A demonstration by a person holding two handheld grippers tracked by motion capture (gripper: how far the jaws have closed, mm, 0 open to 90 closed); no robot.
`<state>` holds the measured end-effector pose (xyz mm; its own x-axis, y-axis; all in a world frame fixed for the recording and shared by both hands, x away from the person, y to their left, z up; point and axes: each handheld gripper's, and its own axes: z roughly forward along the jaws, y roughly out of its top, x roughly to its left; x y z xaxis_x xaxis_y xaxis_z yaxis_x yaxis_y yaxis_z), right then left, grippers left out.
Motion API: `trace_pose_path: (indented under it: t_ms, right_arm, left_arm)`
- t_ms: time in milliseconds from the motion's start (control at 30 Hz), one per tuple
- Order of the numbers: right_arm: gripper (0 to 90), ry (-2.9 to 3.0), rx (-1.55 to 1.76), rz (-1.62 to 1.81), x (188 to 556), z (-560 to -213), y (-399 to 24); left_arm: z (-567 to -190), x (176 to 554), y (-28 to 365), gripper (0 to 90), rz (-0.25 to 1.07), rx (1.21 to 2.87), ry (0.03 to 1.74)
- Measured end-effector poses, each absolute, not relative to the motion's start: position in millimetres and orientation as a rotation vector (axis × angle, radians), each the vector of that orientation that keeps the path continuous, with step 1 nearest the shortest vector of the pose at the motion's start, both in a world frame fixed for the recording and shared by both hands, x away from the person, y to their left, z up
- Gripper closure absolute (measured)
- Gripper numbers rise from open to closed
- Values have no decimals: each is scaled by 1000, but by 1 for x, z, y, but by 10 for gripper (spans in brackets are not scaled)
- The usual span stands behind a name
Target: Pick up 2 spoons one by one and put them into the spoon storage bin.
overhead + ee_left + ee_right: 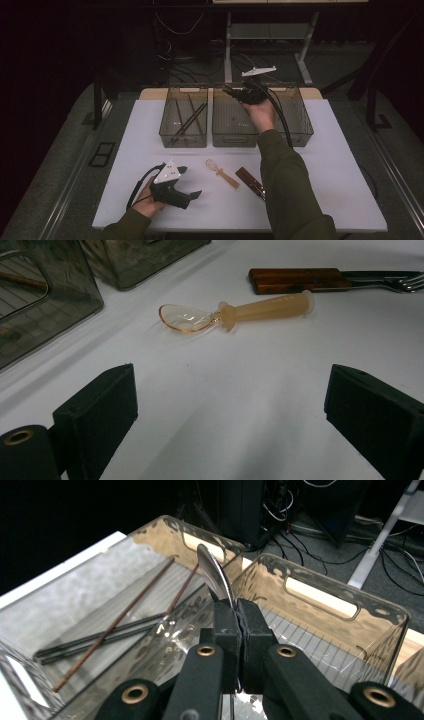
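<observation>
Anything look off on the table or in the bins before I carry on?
Nothing stands out. The chopsticks lie loose in the left bin. The orange spoon and the wooden-handled cutlery lie flat on the table, unspilled. The right tongs are shut on a metal utensil above the bins.

The only lettering is a short line of raised characters moulded into the translucent amber plastic handle of the clear-bowled spoon (235, 315), which lies on the white table near its front edge; in the left gripper view the letters are too faint and small to make out
</observation>
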<state>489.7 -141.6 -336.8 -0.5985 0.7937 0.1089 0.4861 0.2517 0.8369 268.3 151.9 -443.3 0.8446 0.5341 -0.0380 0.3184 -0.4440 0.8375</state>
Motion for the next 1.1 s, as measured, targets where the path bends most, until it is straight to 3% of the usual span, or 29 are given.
trace_pose_path:
  t_ms: [467,533,633,1033,1100]
  right_arm:
    - [867,2268,1201,1127,498,-373,-130]
    - [747,2291,1211,1097,499,-376,-130]
    - [656,2308,1194,1101,495,-377,-131]
    - [409,2359,1158,1198,464,-364,-150]
    - [297,2320,1160,1195,457,-361,-156]
  left_arm:
    - [-443,268,151,59,272,2062,622]
    - [-444,268,151,59,275,2067,615]
    - [-444,268,151,59,269,2068,618]
    - [-444,267,150,59,275,2076,612]
    - [-444,267,150,59,271,2073,615]
